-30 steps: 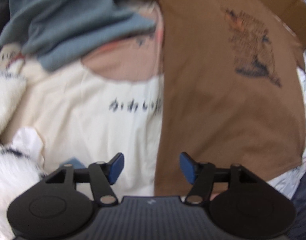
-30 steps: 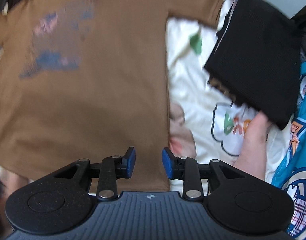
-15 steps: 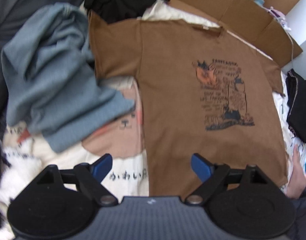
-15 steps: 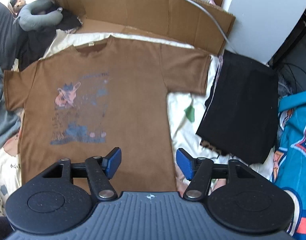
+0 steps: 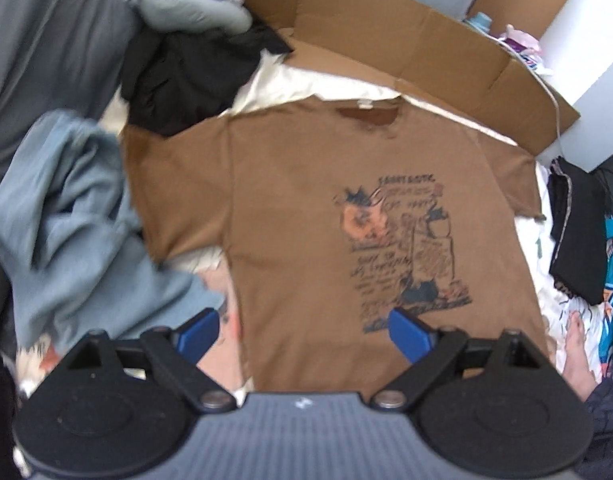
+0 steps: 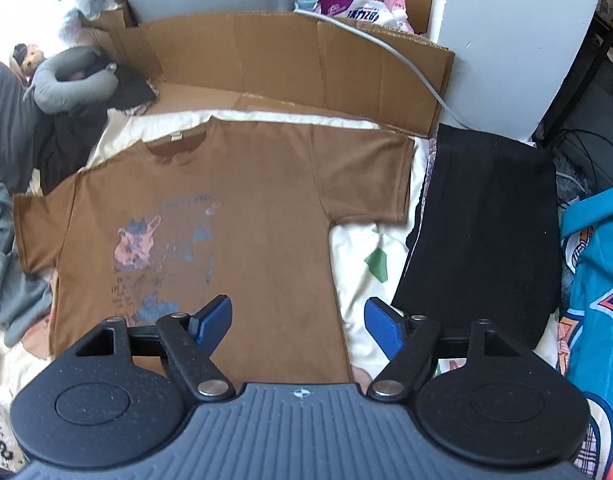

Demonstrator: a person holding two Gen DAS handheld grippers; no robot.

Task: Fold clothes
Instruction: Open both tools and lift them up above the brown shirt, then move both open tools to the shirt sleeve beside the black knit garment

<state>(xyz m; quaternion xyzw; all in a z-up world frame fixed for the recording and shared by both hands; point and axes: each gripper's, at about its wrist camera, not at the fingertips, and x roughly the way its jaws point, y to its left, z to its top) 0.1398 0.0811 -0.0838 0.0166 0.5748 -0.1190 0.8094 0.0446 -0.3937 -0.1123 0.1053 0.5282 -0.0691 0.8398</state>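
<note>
A cream sheet [image 6: 358, 264] with cartoon prints covers the surface, and a flattened cardboard [image 6: 306, 68] stands along its far edge. A brown T-shirt [image 6: 258, 208] lies spread flat on the sheet, front up, collar toward the cardboard, both short sleeves out to the sides; a blue and pink print [image 5: 402, 252] sits on its chest. To its right a black garment [image 6: 490, 224] lies flat, just beside the right sleeve, with a teal printed cloth [image 6: 594, 280] further right. To its left a grey-blue garment [image 5: 66, 216] lies crumpled, touching the left sleeve, and a dark pile [image 5: 186, 76] sits beyond it with a grey neck pillow [image 6: 74, 80] on top.

The left gripper [image 5: 304, 330] hangs above the shirt's lower left part; its jaws have just been opening and stand wide, with nothing between them. The right gripper [image 6: 298, 320] hangs above the shirt's lower right edge, its jaws likewise just opened wide and empty. A bare foot [image 5: 578, 352] rests on the sheet by the shirt's lower right corner.
</note>
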